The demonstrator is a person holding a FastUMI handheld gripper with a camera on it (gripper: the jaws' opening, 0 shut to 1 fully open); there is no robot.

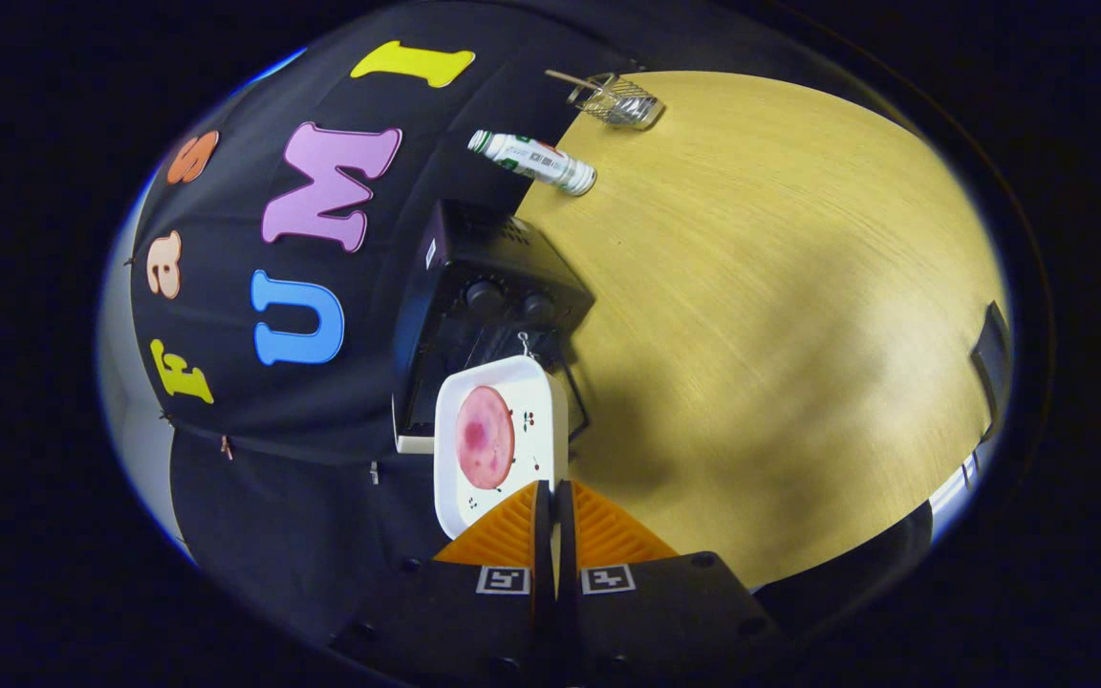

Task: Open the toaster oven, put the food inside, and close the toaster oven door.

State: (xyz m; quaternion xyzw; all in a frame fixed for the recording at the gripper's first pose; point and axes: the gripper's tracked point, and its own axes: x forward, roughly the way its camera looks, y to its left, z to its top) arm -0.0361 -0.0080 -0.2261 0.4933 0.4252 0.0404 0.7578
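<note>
My gripper [550,489] is shut on the near rim of a white square plate [541,392], its orange fingers [512,530] pressed together on the edge. A round pink slice of food [485,437] lies on the plate. The plate hangs in the air just ahead of the fingers, in front of the black toaster oven [474,287]. Two knobs [510,302] show on the oven's front. Its door [577,406] is folded down open beneath the plate, mostly hidden by it. The view is rolled sideways, so the oven's opening lies beyond the plate's far edge.
The oven stands on a yellow wooden table [780,315] against the black cloth wall. Beyond the oven lie a white bottle [533,161] on its side and a small wire basket [615,100]. A dark object [993,361] sits at the table's far edge.
</note>
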